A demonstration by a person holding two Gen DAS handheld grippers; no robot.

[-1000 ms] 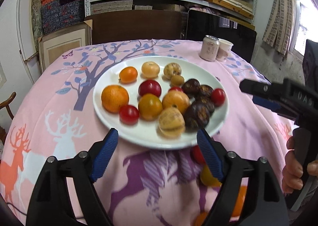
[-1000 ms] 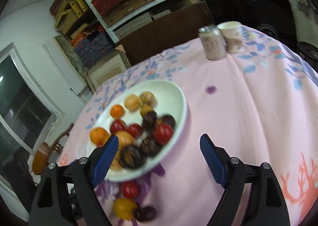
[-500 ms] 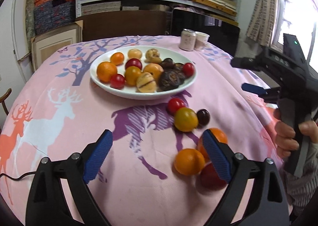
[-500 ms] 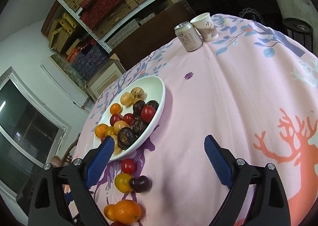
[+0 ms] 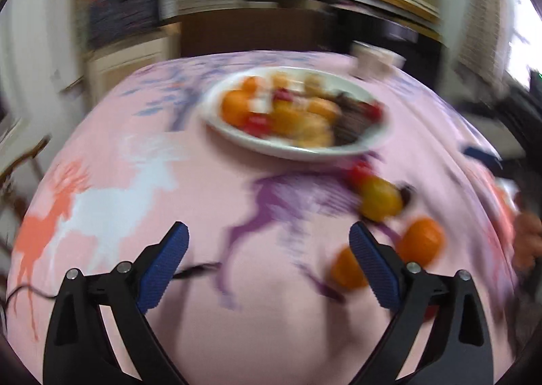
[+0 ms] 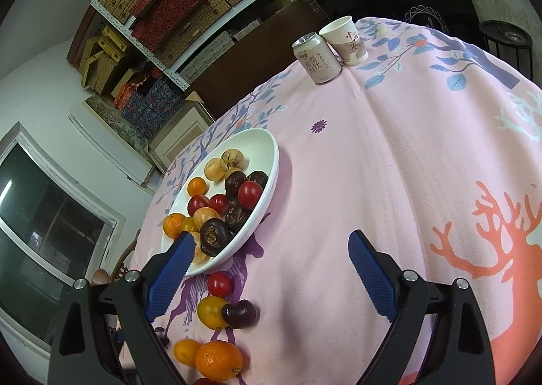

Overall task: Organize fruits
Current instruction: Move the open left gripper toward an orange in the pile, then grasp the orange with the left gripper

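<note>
Both wrist views face down (obliquely) sharing the plate [image 6: 271, 161].

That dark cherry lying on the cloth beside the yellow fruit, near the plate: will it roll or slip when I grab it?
The cherry looks round and glossy, so it may slip between the pads. It touches the yellow fruit, so a push would likely nudge both. The soft cloth probably slows rolling.

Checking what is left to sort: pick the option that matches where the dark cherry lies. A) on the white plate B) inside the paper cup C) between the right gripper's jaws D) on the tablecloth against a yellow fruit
D: in the right wrist view the dark cherry rests on the tablecloth, touching the yellow fruit, below the white plate.
</note>
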